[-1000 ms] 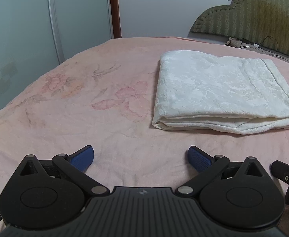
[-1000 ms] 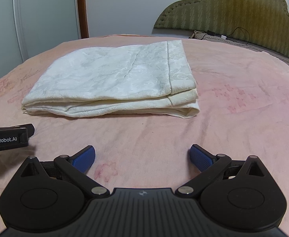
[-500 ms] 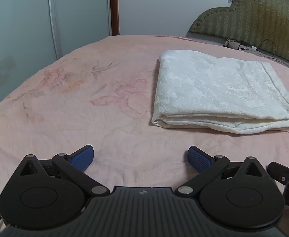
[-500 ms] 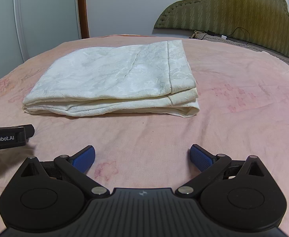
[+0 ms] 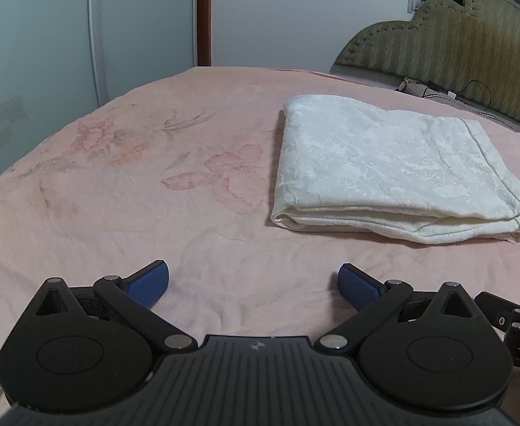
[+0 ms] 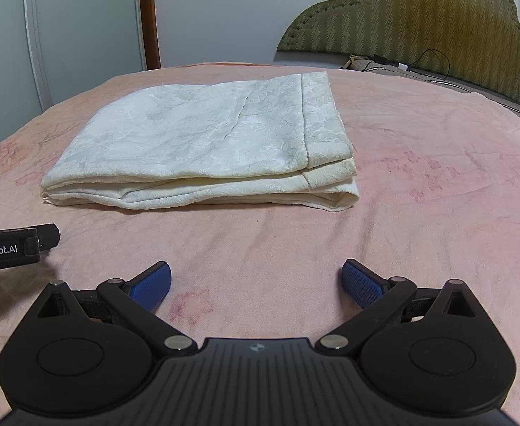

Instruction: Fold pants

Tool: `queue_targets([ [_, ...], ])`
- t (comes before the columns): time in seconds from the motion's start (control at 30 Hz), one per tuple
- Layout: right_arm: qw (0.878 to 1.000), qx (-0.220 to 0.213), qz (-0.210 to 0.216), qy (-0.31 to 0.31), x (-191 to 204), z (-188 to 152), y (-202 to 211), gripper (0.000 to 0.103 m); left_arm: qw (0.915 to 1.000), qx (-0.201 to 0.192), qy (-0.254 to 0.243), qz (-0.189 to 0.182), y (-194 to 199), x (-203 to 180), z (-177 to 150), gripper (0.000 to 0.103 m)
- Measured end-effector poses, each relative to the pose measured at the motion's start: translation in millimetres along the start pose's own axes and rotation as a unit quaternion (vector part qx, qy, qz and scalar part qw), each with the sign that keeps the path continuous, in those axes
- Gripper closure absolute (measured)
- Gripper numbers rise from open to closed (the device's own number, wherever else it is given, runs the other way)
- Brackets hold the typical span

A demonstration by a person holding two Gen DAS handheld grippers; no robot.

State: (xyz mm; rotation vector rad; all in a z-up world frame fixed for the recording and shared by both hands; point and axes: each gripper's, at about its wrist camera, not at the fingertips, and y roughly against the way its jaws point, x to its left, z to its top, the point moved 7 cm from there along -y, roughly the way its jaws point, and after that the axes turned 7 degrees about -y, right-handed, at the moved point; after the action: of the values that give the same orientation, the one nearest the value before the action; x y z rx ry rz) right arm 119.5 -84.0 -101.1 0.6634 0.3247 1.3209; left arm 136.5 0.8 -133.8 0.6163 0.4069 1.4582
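White pants [image 6: 203, 149] lie folded in a neat stack far up the pink bed [image 5: 153, 213], so the left gripper [image 5: 253, 284] and right gripper [image 6: 256, 280] wait near, wide apart and holding nothing.

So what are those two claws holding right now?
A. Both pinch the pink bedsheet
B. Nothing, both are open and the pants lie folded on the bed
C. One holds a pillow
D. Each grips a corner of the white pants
B: the left claw and right claw are spread open and empty, short of the folded white pants, which lie on the pink bedsheet.
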Motion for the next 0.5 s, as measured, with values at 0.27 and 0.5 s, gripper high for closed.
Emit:
queue_targets([
  [0.27, 1.000, -0.001, -0.001, -0.001, -0.3, -0.2, 0.3, 0.000, 0.9999, 0.005, -0.014, 0.007, 0.3, -3.5, -1.4, 0.000],
  [0.5, 0.999, -0.007, -0.021, -0.025, -8.7, -1.4, 4.5, 0.000, 0.9998, 0.005, -0.017, 0.004, 3.7, -3.3, -3.9, 0.000],
])
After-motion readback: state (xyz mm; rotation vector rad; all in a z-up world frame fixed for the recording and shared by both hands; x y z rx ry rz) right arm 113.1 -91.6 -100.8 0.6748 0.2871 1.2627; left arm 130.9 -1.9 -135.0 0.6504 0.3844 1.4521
